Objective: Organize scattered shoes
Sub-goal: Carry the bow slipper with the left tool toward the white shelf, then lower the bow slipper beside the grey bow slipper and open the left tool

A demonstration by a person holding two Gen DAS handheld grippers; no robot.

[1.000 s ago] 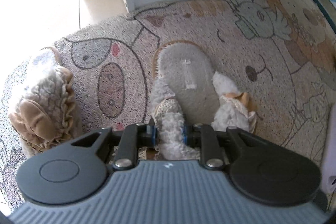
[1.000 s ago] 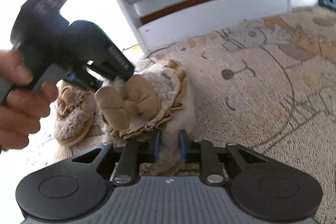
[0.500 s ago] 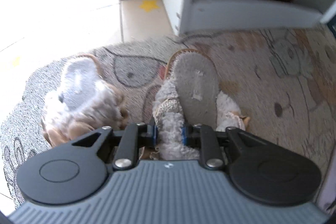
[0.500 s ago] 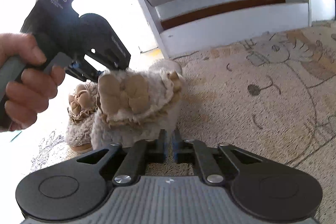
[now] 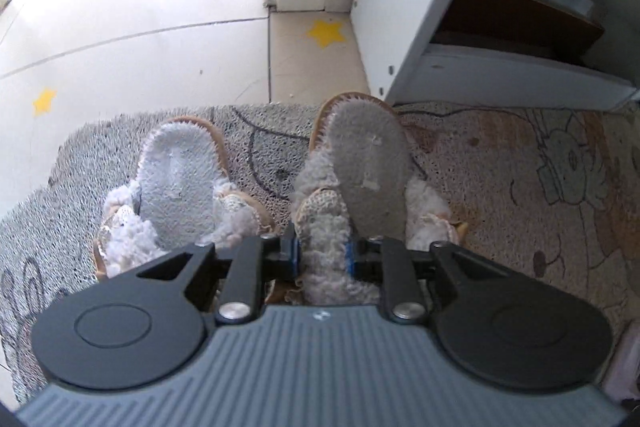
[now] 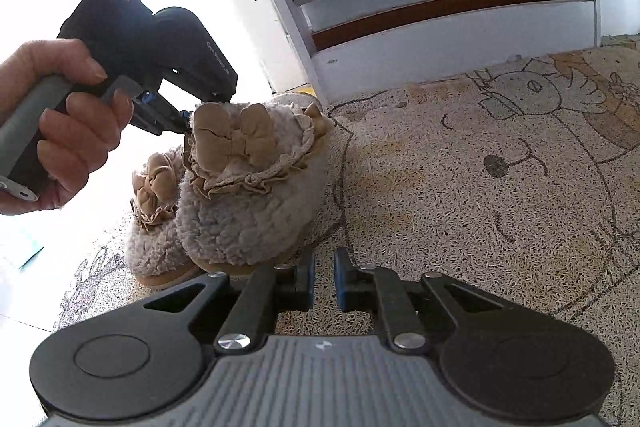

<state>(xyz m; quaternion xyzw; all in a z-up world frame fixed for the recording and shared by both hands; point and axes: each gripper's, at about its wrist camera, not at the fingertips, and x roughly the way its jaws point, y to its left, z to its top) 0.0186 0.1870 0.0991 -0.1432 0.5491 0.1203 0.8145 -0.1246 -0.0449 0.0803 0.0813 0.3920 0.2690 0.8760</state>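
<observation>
Fleecy slipper [image 5: 352, 187] pinched in left hand-held gripper [image 5: 322, 255], heel toward shelf; right hand-held gripper [image 6: 323, 277] slightly parted, empty.

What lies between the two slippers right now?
Only bare cartoon-print mat separates the held slipper from the other slipper, shown in the left wrist view.

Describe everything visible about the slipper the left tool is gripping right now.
The gripped slipper is a fluffy open-back slipper of grey-cream fleece with a tan sole edge, a crocheted lace frill and a tan bow on the toe. The left tool pinches its fleecy upper rim between both fingers. Its heel points toward the white shoe rack. It sits over the cartoon-print mat, beside the matching slipper; whether it rests on the mat is unclear.
</observation>
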